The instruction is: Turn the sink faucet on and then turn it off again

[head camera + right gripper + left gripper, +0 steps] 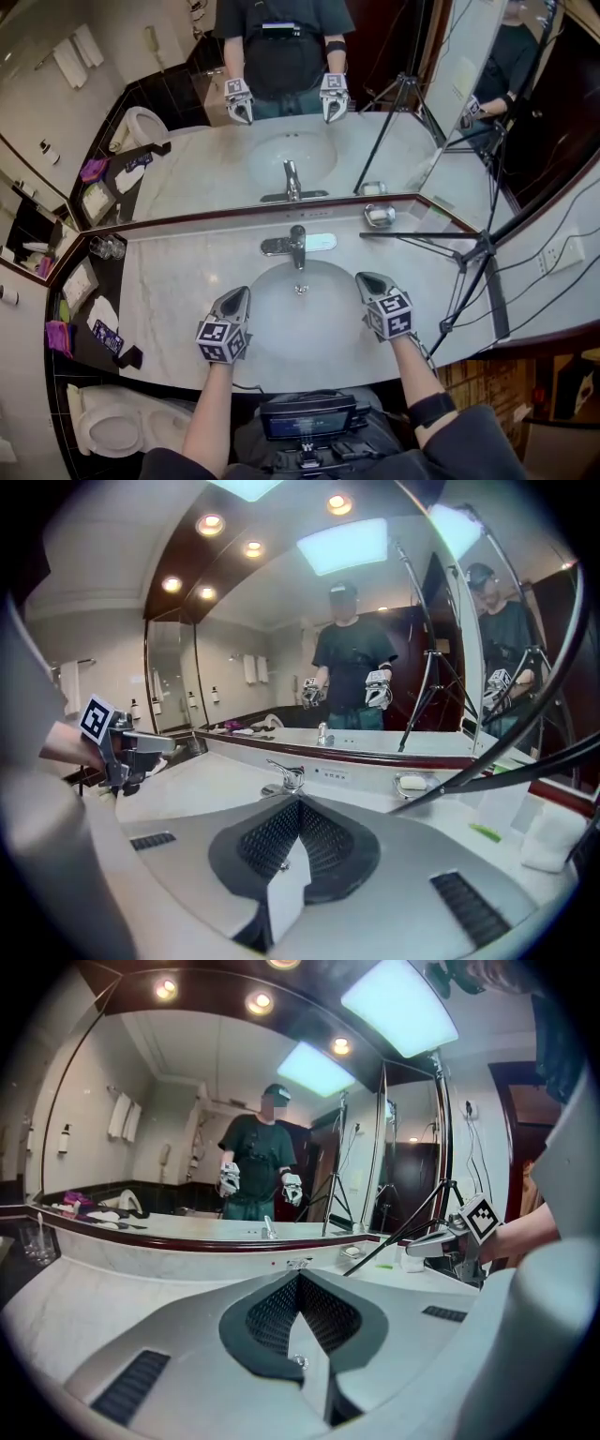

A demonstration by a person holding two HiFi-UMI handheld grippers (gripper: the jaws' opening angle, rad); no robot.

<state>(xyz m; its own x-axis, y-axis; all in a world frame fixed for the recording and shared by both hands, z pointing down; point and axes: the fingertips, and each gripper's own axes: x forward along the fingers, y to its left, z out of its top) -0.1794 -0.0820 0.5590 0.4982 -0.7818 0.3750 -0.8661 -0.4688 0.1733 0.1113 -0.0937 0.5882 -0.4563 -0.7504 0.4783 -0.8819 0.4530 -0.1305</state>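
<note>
The faucet (297, 246) stands at the back centre of the sink (323, 323), on the marble counter (178, 291) just below the mirror. I see no water leaving its spout.

My right gripper (367, 280) hangs over the sink's front right, clenched on nothing and well apart from the faucet. My left gripper (240, 296) is likewise clenched and empty over the front left.

Procedure, as I judge it:
- Advance the right gripper to the lever from the front.
- Push with the closed tips rather than grasping.
- Move the lever smoothly, confirm flow, then return it fully.
- Keep clear of the soap dish (380, 215) and the tripod (473, 251).
</note>
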